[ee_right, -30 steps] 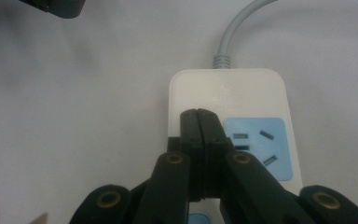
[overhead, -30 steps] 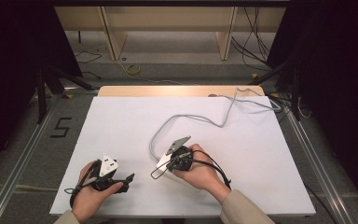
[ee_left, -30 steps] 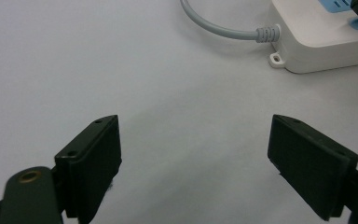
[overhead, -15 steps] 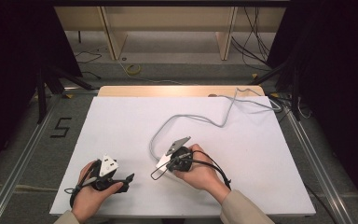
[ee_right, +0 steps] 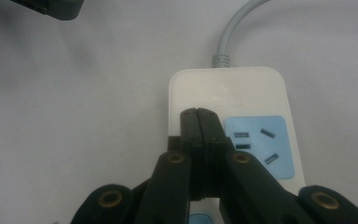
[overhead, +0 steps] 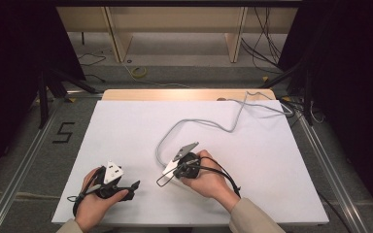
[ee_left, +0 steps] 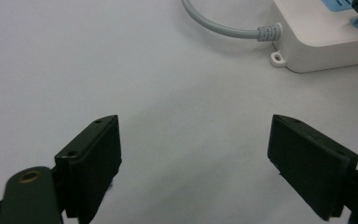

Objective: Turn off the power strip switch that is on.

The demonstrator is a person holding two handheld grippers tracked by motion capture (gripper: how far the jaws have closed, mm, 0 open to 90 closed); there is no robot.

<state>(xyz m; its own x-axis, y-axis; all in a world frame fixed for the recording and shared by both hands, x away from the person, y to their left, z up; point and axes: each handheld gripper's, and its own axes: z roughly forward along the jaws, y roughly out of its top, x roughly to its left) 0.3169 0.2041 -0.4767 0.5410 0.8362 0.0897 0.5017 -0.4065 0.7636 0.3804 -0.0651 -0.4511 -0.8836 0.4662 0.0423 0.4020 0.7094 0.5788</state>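
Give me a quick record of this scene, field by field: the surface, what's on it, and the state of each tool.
surface: white table
item: white power strip with blue socket panel
cord: grey cord running from the strip toward the table's far right
left tool: jaws wide open, nothing between them, over bare table near the strip's cord end
right tool: jaws shut together, tips over the strip, next to the blue panel; contact cannot be told
hands: one on each tool, at the near edge
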